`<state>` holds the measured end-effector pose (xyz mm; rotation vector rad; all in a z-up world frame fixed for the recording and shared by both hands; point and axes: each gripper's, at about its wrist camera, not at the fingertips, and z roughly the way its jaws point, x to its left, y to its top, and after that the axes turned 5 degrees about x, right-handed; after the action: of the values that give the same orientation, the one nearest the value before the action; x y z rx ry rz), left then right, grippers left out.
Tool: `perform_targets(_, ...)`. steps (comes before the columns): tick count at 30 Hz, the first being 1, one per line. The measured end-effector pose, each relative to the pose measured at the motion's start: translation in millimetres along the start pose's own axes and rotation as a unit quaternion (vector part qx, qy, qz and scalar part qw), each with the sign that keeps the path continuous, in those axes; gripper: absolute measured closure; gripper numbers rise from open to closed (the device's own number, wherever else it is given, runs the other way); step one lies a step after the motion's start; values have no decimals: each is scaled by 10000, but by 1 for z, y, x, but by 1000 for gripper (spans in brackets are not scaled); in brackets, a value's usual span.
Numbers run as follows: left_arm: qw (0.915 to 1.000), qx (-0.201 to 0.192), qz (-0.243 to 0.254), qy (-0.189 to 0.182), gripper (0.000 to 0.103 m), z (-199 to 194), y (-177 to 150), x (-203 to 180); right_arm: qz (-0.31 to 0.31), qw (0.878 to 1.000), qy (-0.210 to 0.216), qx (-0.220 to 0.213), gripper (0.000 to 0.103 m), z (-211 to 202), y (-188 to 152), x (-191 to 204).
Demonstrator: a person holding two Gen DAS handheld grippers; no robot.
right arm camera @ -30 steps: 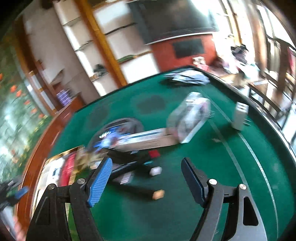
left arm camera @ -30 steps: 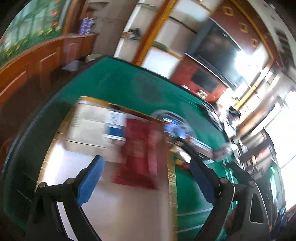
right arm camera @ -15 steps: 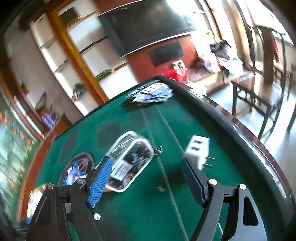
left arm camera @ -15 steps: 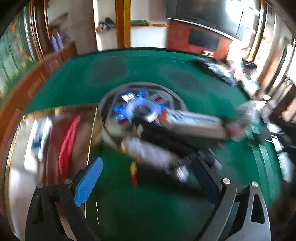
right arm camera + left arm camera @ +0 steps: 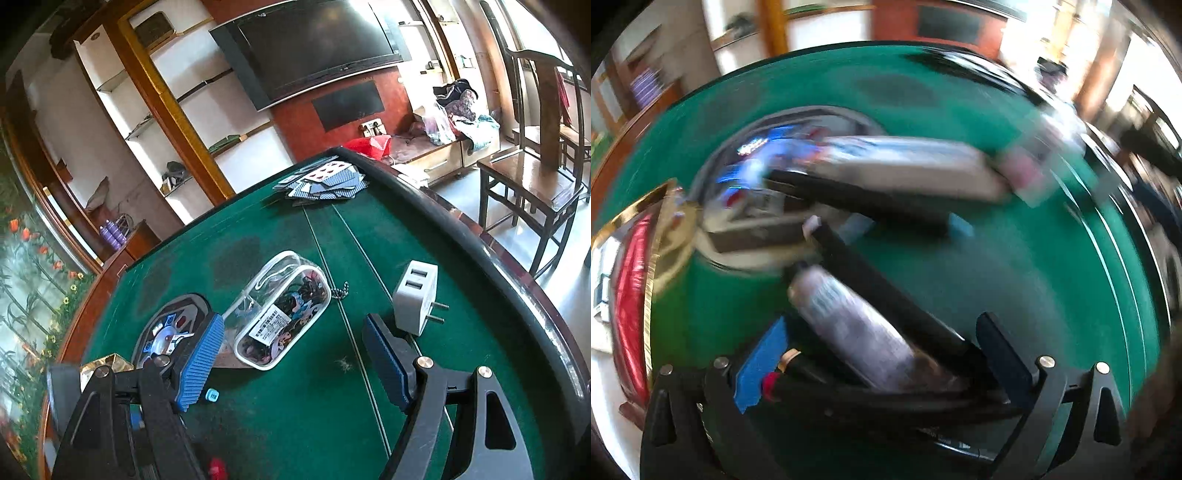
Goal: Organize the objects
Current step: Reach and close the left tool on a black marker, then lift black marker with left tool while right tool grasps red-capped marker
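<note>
The right gripper (image 5: 291, 360) is held above the green felt table (image 5: 424, 229), and its jaws are seen standing wide apart with nothing between them. Beyond the blue ribbed left pad, a clear plastic zip pouch with white edging and a barcode label (image 5: 282, 310) is lying on its side on the felt. A white multi-port plug adapter with two metal prongs (image 5: 415, 295) is resting just beside the dark right pad, farther along the table. A loose pile of blue-backed playing cards (image 5: 325, 182) is located at the far edge of the table, well apart from the pouch. A round black disc with a colourful centre (image 5: 170, 326) is positioned left of the pouch, and a small pale blue cube (image 5: 211, 395) is found on the felt near the left pad.

The left wrist view is heavily blurred. The left gripper (image 5: 882, 363) is pointed steeply down at a cluster of objects; its jaws are apart. A silver-grey cylindrical tube (image 5: 857, 328) and a long black bar (image 5: 886, 295) are seen lying between the pads; whether either pad touches them cannot be told. A long white flat box (image 5: 908, 166) is lying beyond them. A red object in a gold-rimmed tray (image 5: 652, 266) is visible at the left edge.
</note>
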<state>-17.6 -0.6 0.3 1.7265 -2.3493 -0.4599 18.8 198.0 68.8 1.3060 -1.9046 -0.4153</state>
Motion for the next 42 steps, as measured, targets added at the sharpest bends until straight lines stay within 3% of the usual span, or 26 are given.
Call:
perform_targets(3, 9995, -221, 117, -201, 4, -20, -11, -4, -14, 10000, -55, 49, 22, 4, -2, 0)
perform_targets(8, 9949, -771, -651, 17, 4, -66, -28, 29, 12, 9998, -115, 157, 22, 10, -3, -2)
perform_targets(14, 9932, -476, -1044, 179, 4, -58, -68, 38, -88, 9995, -158, 249, 22, 14, -7, 2)
perform_targets(21, 9930, -672, -470, 846, 3, -43, -71, 3, -369, 9985, -252, 331, 22, 19, -14, 14)
perform_targets(23, 9926, -458, -367, 1058, 1, -31, -65, -1, -407, 9983, -264, 337, 22, 19, -16, 16)
perform_targets(27, 9938, -411, -533, 884, 1, -26, -66, 6, -382, 9984, -262, 315, 22, 18, -15, 14)
perform_targets(29, 9964, -425, -395, 617, 17, -28, -71, 5, -332, 9986, -246, 328, 22, 18, -14, 12)
perform_targets(30, 9979, -429, -270, 394, 37, -32, -75, 4, -314, 9987, -241, 333, 22, 18, -13, 12)
perform_targets(31, 9980, -446, -165, 412, 56, -37, -79, 1, -295, 9987, -238, 333, 22, 18, -13, 11)
perform_targets(32, 9981, -431, -102, 417, 83, -41, -83, 0, -283, 9988, -236, 337, 22, 19, -13, 10)
perform_targets(34, 9987, -330, -53, 389, 88, -47, -91, 3, -276, 9987, -233, 366, 22, 20, -13, 11)
perform_targets(38, 9981, -408, 215, 397, 87, -56, -111, 1, -311, 9984, -236, 406, 22, 22, -15, 13)
perform_targets(39, 9969, -508, 264, 540, 79, -56, -115, -2, -333, 9983, -231, 412, 22, 22, -15, 13)
perform_targets(42, 9906, -772, 124, 1121, 41, -54, -115, -5, -460, 9974, -362, 425, 22, 26, -17, 16)
